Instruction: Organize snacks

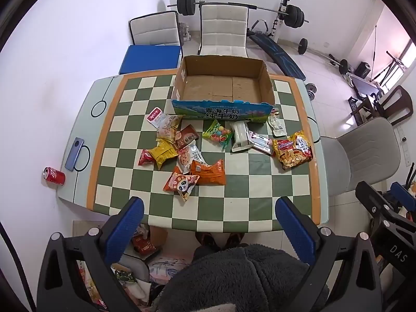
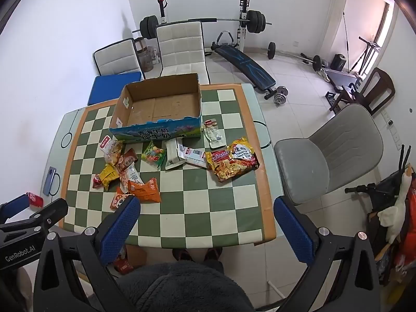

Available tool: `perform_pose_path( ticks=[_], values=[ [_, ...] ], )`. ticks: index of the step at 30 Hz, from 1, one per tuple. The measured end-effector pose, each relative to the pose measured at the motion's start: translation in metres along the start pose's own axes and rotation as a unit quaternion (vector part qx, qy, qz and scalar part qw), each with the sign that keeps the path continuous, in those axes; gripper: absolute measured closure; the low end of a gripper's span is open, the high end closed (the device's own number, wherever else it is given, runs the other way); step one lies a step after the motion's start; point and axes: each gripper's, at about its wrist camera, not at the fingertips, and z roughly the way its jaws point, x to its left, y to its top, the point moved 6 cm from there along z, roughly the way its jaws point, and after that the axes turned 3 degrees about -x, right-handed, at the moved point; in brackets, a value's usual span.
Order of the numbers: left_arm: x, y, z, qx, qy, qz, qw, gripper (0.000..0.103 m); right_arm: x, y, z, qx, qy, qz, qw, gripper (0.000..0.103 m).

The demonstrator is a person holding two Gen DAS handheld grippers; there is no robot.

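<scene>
An empty cardboard box [image 1: 223, 88] [image 2: 158, 109] with a blue printed front stands at the far side of the checkered table [image 1: 234, 208] [image 2: 202, 221]. Several snack packets lie in front of it: an orange packet [image 1: 208, 173] [image 2: 144, 191], a panda packet [image 1: 180, 184], a yellow packet [image 1: 163, 153], a green candy bag [image 1: 218, 133] [image 2: 153, 154] and a noodle pack [image 1: 293, 149] [image 2: 232, 158]. My left gripper [image 1: 209, 217] is open, high above the near table edge, nothing between its fingers. My right gripper [image 2: 206, 217] is open too, equally empty.
A red can [image 1: 54, 175] and a phone [image 1: 75, 153] lie on the table's left margin. A grey chair [image 2: 327, 153] stands at the right, two white chairs [image 1: 223, 30] behind the table, gym equipment beyond. A person's fleece garment and shoes show below the near edge.
</scene>
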Motion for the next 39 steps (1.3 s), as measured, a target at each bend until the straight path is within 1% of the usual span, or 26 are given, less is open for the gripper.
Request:
perform_pose_path(
  ticks=[1,20,22,39],
  values=[
    [0.0,0.0,0.0,0.001,-0.001,0.0,1.0,0.0,0.0,0.0,0.0,0.004,-0.005,-0.003,1.0,0.0],
    [-0.001,-0.001,0.0,0.004,-0.002,-0.001,1.0,0.0,0.0,0.002,0.008,0.009,0.001,0.003,1.0,0.0],
    [-0.001,-0.001,0.0,0.005,-0.002,-0.001,1.0,0.0,-0.005,0.003,0.014,0.011,0.003,0.002,1.0,0.0],
    [-0.002,-0.001,0.0,0.004,-0.003,-0.001,1.0,0.0,-0.002,0.003,0.015,0.011,0.005,0.003,1.0,0.0]
  ],
)
